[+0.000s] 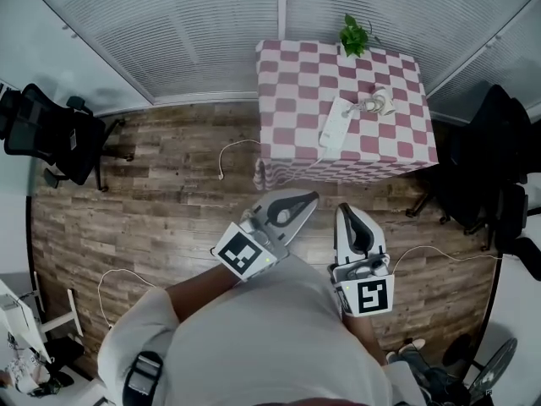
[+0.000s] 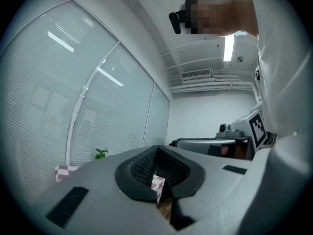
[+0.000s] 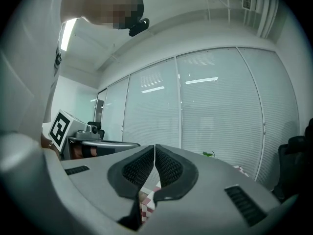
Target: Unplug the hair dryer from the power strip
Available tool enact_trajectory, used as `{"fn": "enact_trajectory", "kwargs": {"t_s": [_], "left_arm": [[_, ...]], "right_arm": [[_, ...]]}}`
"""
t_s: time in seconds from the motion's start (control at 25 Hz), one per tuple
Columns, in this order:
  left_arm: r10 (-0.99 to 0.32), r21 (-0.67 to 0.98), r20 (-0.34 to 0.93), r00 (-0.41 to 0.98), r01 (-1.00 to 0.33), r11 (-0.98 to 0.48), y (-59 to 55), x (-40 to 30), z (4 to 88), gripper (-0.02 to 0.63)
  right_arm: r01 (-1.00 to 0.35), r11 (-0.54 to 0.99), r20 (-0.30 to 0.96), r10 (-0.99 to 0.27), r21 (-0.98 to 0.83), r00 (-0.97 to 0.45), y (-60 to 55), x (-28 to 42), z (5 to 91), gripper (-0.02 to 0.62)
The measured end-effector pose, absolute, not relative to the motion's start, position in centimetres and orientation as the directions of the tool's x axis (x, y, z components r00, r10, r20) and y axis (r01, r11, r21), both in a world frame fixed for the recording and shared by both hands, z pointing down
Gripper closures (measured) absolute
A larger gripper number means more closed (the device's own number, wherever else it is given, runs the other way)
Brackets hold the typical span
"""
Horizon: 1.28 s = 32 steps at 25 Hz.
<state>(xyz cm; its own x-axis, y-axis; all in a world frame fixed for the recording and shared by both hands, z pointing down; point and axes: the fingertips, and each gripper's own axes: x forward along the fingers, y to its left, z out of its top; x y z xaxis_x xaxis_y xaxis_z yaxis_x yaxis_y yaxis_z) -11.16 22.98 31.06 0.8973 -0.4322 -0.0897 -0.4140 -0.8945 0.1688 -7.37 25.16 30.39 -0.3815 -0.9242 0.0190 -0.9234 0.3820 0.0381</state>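
The left hand-held gripper [image 1: 310, 199] and right hand-held gripper [image 1: 344, 211] are hovering with jaws closed, gripping nothing, well apart from the worktop [image 1: 406, 146] carrying the dryer [image 1: 381, 101] and strip [image 1: 336, 125].

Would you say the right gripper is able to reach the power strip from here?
Probably not yet: the right gripper is short of the checkered table, though nothing blocks the power strip.
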Motion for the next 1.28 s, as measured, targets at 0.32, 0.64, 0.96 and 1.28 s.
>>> {"fn": "enact_trajectory", "kwargs": {"t_s": [0.32,0.64,0.96,1.28], "left_arm": [[-0.397,0.164,-0.077,0.915,-0.381,-0.910,17.5,-11.4,31.7,0.575],[-0.366,0.180,-0.053,0.929,-0.351,-0.919,14.4,-10.6,32.5,0.575],[-0.354,0.192,-0.039,0.934,-0.341,-0.920,12.4,-8.9,33.3,0.575],[-0.350,0.193,-0.008,0.937,-0.342,-0.920,10.4,-5.7,34.3,0.575]], "right_arm": [[-0.928,0.368,0.037,-0.930,0.055,-0.367,19.5,-7.8,30.8,0.561],[-0.946,0.325,0.042,-0.945,0.008,-0.325,16.1,-7.1,30.9,0.561],[-0.944,0.330,0.070,-0.942,0.025,-0.327,14.5,-5.3,32.3,0.561],[-0.947,0.322,0.071,-0.944,0.005,-0.321,12.4,-1.9,33.0,0.561]]}}
